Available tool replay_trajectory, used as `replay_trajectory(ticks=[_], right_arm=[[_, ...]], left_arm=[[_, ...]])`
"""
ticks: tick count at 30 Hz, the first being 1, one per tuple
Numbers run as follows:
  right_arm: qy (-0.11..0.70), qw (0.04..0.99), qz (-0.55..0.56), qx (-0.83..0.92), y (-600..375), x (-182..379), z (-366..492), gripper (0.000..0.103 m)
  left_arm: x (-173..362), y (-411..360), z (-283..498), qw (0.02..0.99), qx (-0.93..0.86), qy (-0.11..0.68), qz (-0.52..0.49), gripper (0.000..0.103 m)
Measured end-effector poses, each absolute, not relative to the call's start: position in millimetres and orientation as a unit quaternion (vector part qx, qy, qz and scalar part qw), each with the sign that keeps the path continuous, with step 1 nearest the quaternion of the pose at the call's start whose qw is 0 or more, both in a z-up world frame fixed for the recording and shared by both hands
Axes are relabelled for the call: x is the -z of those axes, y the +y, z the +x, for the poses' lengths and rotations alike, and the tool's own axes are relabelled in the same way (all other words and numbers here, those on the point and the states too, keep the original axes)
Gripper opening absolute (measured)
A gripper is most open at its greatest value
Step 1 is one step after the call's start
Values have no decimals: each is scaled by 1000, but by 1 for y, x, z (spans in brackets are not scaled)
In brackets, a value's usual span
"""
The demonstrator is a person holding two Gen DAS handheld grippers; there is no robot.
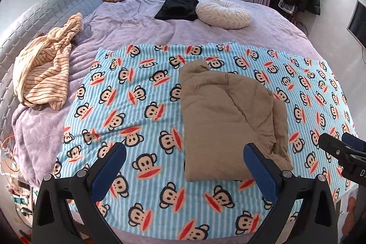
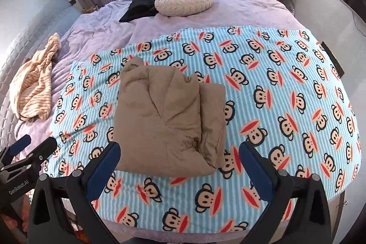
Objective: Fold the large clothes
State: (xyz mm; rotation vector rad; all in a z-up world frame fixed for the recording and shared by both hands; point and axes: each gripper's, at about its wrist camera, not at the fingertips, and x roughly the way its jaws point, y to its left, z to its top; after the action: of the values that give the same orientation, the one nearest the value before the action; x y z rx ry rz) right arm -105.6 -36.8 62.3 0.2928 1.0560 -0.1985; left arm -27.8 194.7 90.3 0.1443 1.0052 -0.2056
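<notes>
A tan padded garment (image 1: 228, 120) lies folded into a thick bundle on the blue monkey-print blanket (image 1: 141, 93); it also shows in the right wrist view (image 2: 164, 120). My left gripper (image 1: 185, 166) is open and empty, just in front of the bundle's near edge, its right finger beside the bundle's corner. My right gripper (image 2: 179, 164) is open and empty, straddling the bundle's near edge from above. The right gripper's tip (image 1: 338, 148) shows at the right in the left wrist view. The left gripper's tip (image 2: 29, 150) shows at the left in the right wrist view.
A cream striped garment (image 1: 45, 74) lies crumpled on the purple bedspread (image 1: 137, 22) at the left. A folded black garment (image 1: 178, 7) and a round white cushion (image 1: 223, 13) sit at the far side. The bed's near edge is just below the grippers.
</notes>
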Motion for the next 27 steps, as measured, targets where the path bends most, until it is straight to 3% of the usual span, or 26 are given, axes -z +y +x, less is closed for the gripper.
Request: replay_trajectory(ticks=[27], right_arm=[[504,847,137,98,-34,-64,-101,103]], left_arm=[[-87,204,-27,868,87,485,58,102]])
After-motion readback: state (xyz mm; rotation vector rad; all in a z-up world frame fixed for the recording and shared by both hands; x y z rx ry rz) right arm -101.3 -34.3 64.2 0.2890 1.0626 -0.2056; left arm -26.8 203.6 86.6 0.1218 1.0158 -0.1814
